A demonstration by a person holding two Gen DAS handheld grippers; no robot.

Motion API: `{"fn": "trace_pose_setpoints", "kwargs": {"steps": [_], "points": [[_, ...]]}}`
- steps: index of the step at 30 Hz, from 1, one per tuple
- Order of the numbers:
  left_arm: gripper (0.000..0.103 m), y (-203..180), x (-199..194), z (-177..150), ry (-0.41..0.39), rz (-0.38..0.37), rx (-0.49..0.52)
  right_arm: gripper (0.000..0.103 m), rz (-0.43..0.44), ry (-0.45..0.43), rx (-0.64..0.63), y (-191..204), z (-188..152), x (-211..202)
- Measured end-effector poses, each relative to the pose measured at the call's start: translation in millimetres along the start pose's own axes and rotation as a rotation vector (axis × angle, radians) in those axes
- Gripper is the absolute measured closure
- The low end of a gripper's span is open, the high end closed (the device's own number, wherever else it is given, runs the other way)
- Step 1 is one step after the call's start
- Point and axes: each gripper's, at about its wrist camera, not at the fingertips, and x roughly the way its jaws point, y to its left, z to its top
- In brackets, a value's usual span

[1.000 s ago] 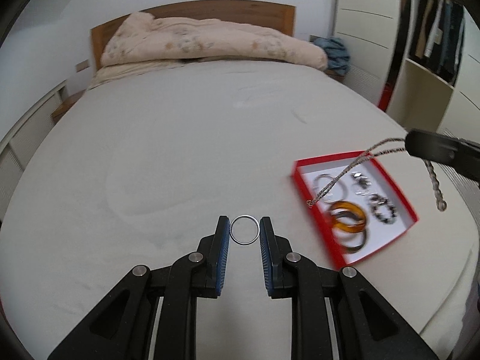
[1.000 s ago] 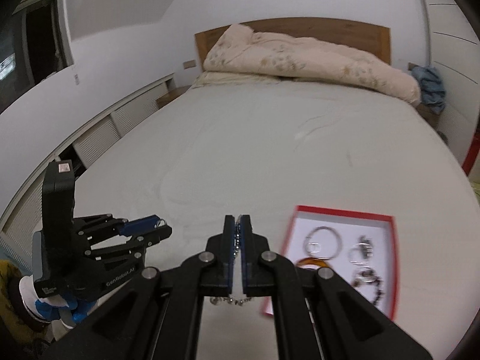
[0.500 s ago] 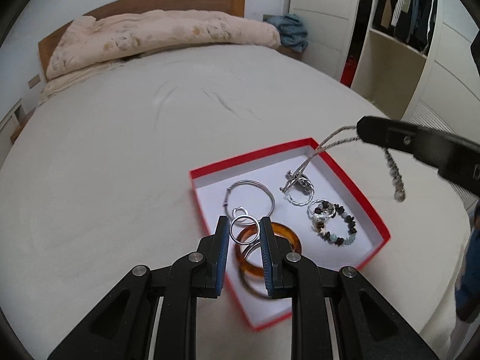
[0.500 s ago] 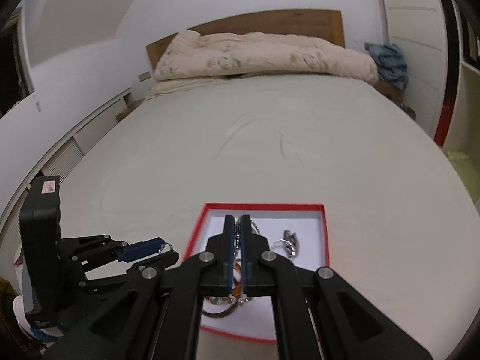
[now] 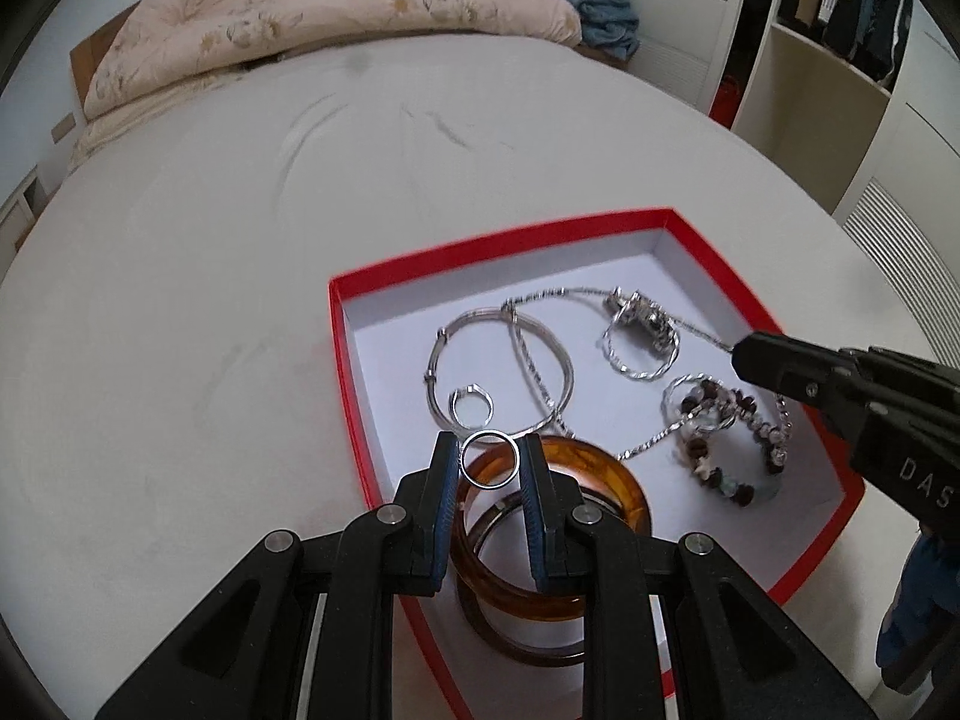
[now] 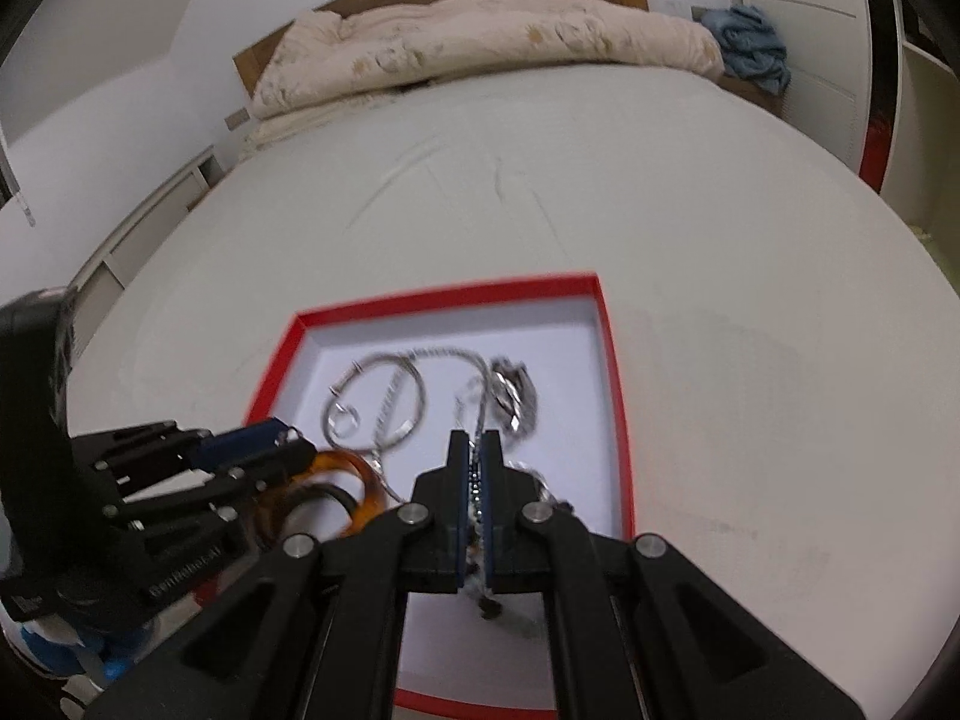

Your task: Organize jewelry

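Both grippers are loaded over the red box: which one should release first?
Left, probably: the left gripper holds its ring clear above the red box, while the right gripper's chain drapes across other pieces.

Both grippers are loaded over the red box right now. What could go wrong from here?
The silver ring sits pinched at the very tips of the left gripper; it might slip or bounce off the amber bangle below. The chain in the right gripper already drapes over the thin silver bangle, so dropping it there may tangle them.
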Motion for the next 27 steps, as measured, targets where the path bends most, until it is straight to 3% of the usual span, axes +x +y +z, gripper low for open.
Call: {"fn": "trace_pose_setpoints", "kwargs": {"steps": [7,11,13,15,22,27], "points": [[0.081,4,5,-6,0.019,0.011,-0.024,0.098,-0.032,0.054,-0.005,-5,-13,7],[0.071,3,2,-7,0.015,-0.004,-0.02,0.097,-0.039,0.059,0.0,-6,-15,5],[0.064,2,-1,-6,0.009,-0.008,-0.017,0.088,-0.046,0.058,-0.001,-6,-16,2],[0.057,-1,-6,-6,0.002,0.0,-0.011,0.071,-0.048,0.053,0.0,-6,-19,-5],[0.056,0,-36,-11,-0.033,0.009,-0.014,0.071,-0.056,0.027,-0.007,2,-22,-34],[0.044,7,-72,-22,-0.066,0.041,-0.038,0.071,-0.056,-0.009,-0.027,21,-23,-64]]}}
